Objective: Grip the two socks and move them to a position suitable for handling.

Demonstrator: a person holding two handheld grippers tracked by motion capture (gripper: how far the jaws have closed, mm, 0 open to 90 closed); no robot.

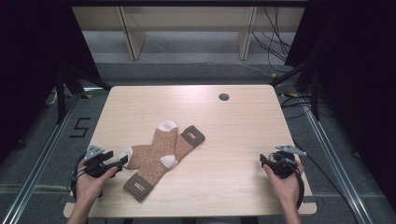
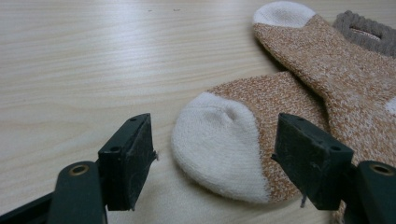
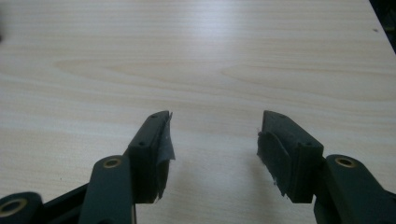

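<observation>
Light wooden table (image 1: pixel 233 126), center frame, with a round cable hole (image 1: pixel 224 97) at upper right. Left of center, two brown socks with white toes, one sock (image 1: pixel 152 165) crossed over the other sock (image 1: pixel 163 148).

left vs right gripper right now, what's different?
The left gripper has its open jaws either side of a sock's white toe, not pressing it; the right gripper has only bare table between its jaws. In the high view, the left gripper sits at the crossed socks, the right one far from them near the table's right edge. Both are open and hand-held, low over the table.
</observation>
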